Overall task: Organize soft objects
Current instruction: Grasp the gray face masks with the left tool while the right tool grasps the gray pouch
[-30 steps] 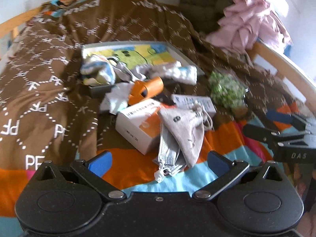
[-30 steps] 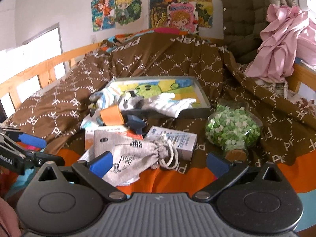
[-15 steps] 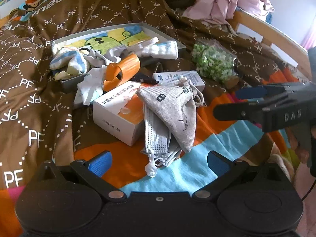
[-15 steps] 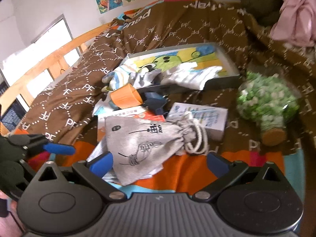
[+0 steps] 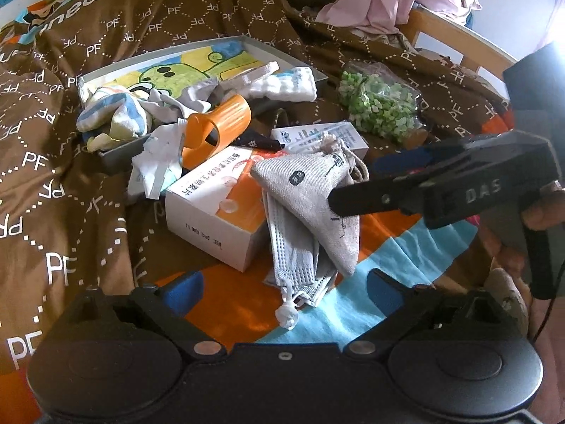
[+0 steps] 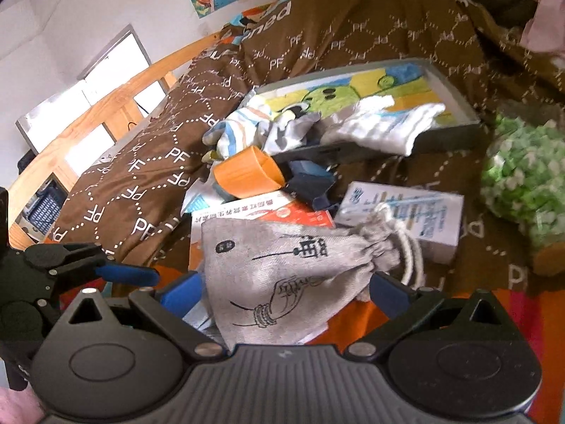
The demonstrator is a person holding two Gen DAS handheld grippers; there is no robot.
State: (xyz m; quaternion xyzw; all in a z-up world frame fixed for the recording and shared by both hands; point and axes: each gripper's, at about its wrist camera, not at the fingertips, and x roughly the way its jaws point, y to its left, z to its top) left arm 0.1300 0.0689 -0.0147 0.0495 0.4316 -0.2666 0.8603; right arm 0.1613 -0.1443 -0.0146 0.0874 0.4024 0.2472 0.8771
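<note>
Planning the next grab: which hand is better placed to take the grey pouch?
Right, I think. The pouch lies between the right tongs' open jaws. The left tongs, jaws closing on nothing, sit nearer the masks, with the pouch farther ahead.

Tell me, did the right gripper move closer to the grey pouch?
Yes. In the left wrist view the right gripper has come in from the right edge and now overlaps the grey pouch, which lies as before against the white box.
</note>
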